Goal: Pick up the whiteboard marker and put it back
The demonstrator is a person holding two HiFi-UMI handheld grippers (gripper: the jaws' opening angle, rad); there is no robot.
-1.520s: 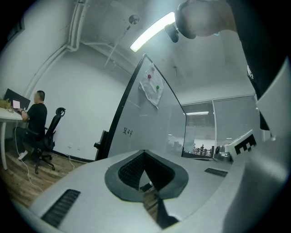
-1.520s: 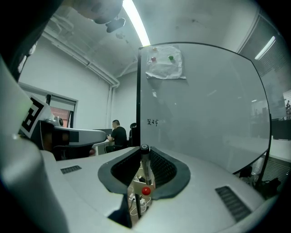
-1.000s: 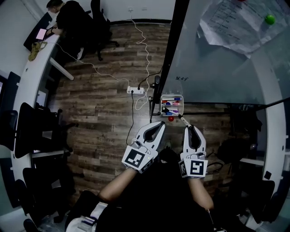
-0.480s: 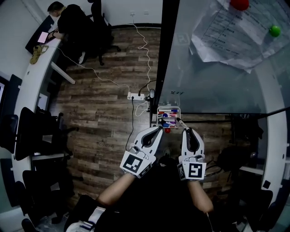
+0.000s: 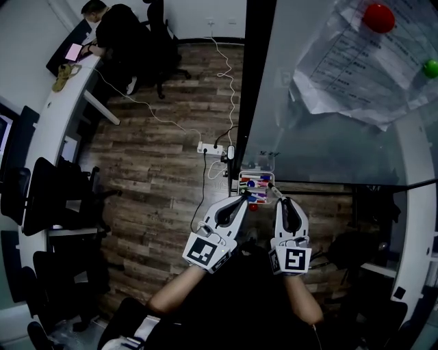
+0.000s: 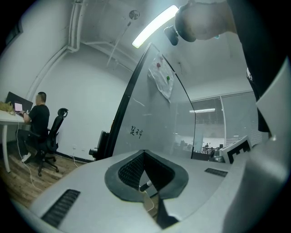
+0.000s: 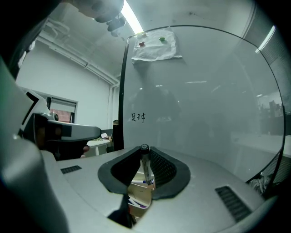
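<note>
My right gripper (image 5: 279, 199) is shut on a whiteboard marker (image 5: 274, 193), held crosswise near the fingertips. In the right gripper view the marker (image 7: 145, 167) stands almost upright between the pads, with its dark end on top, and the gripper (image 7: 144, 157) points at the whiteboard (image 7: 204, 91). A small tray (image 5: 256, 183) with several coloured markers hangs at the board's lower edge, just ahead of both grippers. The same tray (image 7: 138, 196) shows through the jaw gap. My left gripper (image 5: 242, 197) is shut and holds nothing, with its tip beside the tray's left side.
The glass whiteboard (image 5: 328, 137) carries papers (image 5: 369, 61) under a red magnet (image 5: 378, 17) and a green magnet (image 5: 430, 67). A power strip (image 5: 211, 148) and cables lie on the wooden floor. A person (image 5: 116, 27) sits at a desk far left.
Both grippers have moved forward toward the board, so the marker tray now lies right at their tips. The marker stays in the right gripper.
</note>
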